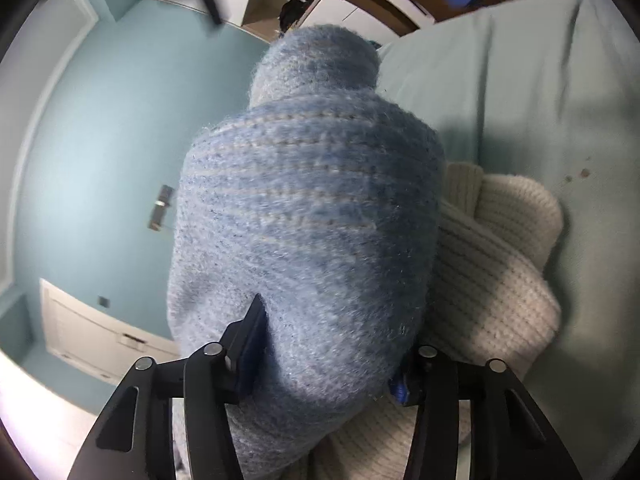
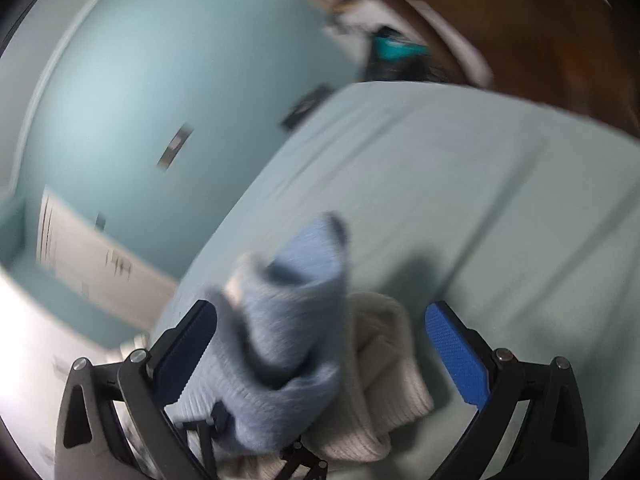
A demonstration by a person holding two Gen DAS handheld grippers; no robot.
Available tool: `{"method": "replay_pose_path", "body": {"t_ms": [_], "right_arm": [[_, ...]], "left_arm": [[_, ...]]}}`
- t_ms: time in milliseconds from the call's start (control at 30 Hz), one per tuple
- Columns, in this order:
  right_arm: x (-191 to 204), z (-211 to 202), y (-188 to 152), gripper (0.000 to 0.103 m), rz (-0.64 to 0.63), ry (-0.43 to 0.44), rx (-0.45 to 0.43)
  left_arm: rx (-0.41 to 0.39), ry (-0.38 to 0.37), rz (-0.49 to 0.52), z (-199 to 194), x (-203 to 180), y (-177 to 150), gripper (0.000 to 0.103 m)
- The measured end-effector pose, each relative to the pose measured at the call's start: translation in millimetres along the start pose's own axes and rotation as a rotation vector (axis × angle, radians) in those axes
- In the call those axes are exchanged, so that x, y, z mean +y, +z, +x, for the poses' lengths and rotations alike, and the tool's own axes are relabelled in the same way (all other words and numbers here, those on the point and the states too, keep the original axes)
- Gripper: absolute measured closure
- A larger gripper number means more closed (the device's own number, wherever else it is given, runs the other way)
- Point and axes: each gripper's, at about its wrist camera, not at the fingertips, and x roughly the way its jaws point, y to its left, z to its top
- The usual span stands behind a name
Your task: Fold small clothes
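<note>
A fuzzy light-blue knit garment [image 1: 308,216] fills the left wrist view, bunched and lifted. My left gripper [image 1: 328,364] is shut on its lower part, fingers pressed into the wool on both sides. Beneath it lies a cream ribbed knit garment [image 1: 496,280] on the pale green bed sheet [image 1: 520,92]. In the blurred right wrist view the blue garment [image 2: 280,328] hangs in front with the left gripper's black frame [image 2: 216,420] under it, and the cream garment [image 2: 384,360] sits beside it. My right gripper [image 2: 320,348] is open, its fingers wide apart around the clothes without touching.
The bed sheet [image 2: 460,200] stretches to the right and far side. A light blue wall with a white radiator cover [image 2: 92,252] stands left. A brown wooden headboard [image 2: 500,20] is at the back. Small dark spots [image 1: 580,174] mark the sheet.
</note>
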Motion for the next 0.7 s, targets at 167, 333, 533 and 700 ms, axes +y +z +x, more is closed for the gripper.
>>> {"method": "replay_pose_path", "body": {"t_ms": [167,333,533,700], "right_arm": [[-1.2,27.6,4.3,0.001,-0.055,0.224,0.21],[-19.0,49.9,-3.2,0.001,0.002,0.236,0.305],[-0.3,84.6,-20.9,0.001,-0.07,0.197,0.472],[-10.2,81.7,-7.6,0.034,0.054,0.299,0.425]], "left_arm": [[-0.135,-0.194,0.018,-19.5,19.7,-17.7,0.029],[-0.189,-0.458,-0.065,-35.7,45.9,-25.7,0.0],[-0.193,-0.63,-0.166,-50.0,86.6,-37.9,0.0],[-0.24,-0.719,-0.297,-81.5,168.9,-69.9,0.0]]}}
